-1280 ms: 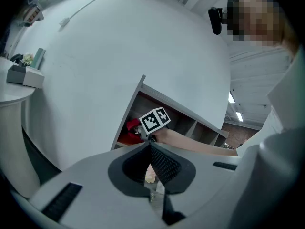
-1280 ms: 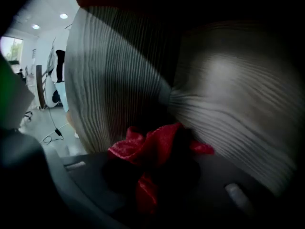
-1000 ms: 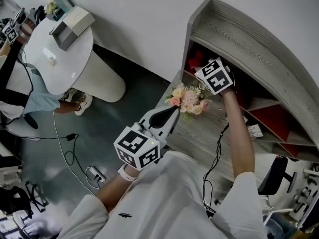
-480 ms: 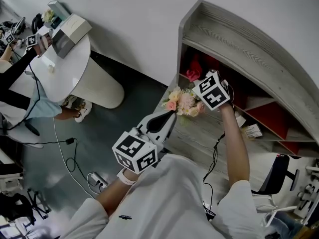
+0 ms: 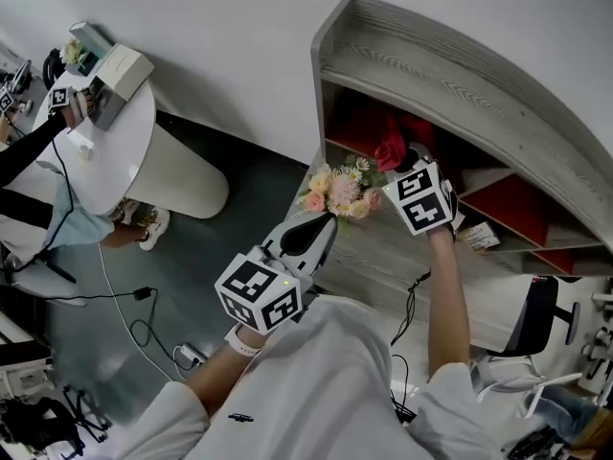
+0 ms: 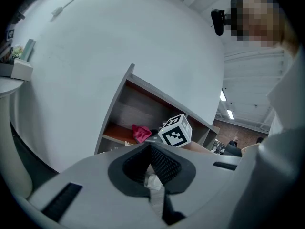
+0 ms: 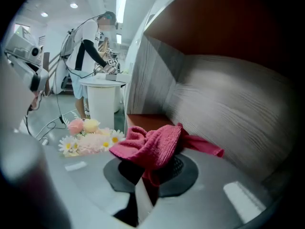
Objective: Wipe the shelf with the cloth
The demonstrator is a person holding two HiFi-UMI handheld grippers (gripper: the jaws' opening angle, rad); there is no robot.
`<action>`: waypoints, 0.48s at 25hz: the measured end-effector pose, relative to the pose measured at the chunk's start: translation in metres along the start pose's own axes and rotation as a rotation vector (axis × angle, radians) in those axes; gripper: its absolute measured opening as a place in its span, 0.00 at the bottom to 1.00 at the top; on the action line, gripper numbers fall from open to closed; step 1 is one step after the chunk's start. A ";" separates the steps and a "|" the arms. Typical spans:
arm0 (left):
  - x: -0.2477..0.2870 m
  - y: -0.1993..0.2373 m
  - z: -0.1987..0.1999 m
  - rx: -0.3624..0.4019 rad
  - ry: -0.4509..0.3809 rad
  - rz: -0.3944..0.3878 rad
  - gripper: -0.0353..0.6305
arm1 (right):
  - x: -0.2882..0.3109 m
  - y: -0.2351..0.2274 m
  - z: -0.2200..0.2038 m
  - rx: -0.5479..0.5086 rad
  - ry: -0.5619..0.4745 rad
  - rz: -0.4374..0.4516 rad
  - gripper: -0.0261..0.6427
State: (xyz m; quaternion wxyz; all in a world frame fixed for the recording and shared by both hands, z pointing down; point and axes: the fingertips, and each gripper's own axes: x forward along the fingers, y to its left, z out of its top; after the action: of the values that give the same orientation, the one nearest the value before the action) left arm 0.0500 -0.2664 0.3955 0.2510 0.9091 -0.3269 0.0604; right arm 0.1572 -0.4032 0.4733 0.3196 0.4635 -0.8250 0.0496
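1 crumpled red knit cloth point(image 7: 152, 147) bunches in the right hand-held gripper point(image 7: 147, 173).

Dressed in a white T-shirt point(image 5: 326, 391) with short sleeves and a small black mark point(image 5: 240, 415) on the chest. Wearing a pale band point(image 5: 245, 337) on the left wrist. Followed by a thin black cable point(image 5: 414, 300) along the right arm. Equipped with a left gripper point(image 5: 329, 222) and a right gripper point(image 5: 414, 158), both light grey with black ribbed pads point(image 6: 164, 166), each carrying a white cube point(image 5: 261, 290) printed with black square markers.
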 end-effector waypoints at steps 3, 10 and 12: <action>0.000 -0.001 -0.001 0.002 0.004 -0.007 0.05 | -0.015 -0.017 -0.016 0.067 0.017 -0.101 0.12; -0.002 0.001 -0.001 -0.003 0.001 -0.005 0.05 | -0.055 -0.051 -0.054 0.272 -0.017 -0.354 0.12; -0.004 0.003 0.000 -0.004 -0.004 -0.001 0.05 | -0.067 -0.053 -0.062 0.319 -0.029 -0.416 0.12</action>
State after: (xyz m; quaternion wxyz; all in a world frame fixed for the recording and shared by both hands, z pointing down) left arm 0.0447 -0.2660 0.3955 0.2522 0.9089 -0.3271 0.0580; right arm 0.2540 -0.3608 0.4723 0.2336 0.6685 -0.6981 0.1057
